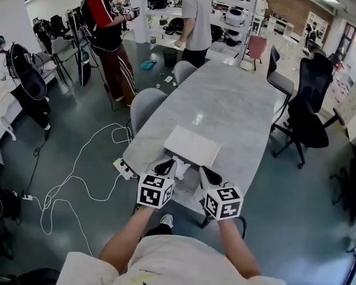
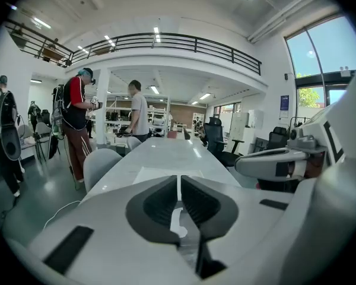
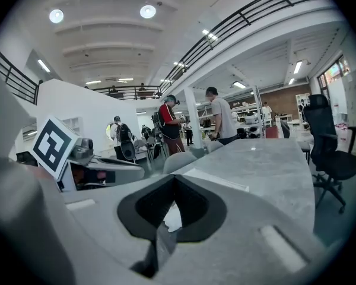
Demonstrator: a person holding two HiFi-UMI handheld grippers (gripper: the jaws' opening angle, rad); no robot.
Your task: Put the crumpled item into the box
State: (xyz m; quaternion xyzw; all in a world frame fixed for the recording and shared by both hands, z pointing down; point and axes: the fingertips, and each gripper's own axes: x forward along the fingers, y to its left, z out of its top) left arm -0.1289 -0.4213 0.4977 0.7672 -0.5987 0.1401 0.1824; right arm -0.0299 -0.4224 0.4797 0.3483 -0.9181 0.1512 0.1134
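A flat white box [image 1: 191, 145] lies on the long grey table [image 1: 225, 105], near its close end. Just short of it a small white crumpled item [image 1: 180, 166] shows between my two grippers. My left gripper [image 1: 165, 167] is left of that item, and its jaws meet at the tips [image 2: 178, 180] with only a white sliver showing low between them. On the item's right, my right gripper [image 1: 210, 175] also has its jaws together [image 3: 174, 180]. The box [image 2: 160, 174] [image 3: 216, 179] lies just beyond both pairs of jaws. Whether either gripper touches the item is hidden.
Grey chairs [image 1: 145, 105] stand along the table's left side and black office chairs [image 1: 308, 108] on its right. A white cable [image 1: 77, 171] and a power strip [image 1: 126, 168] lie on the floor at left. Two people [image 1: 196, 16] stand beyond the far end.
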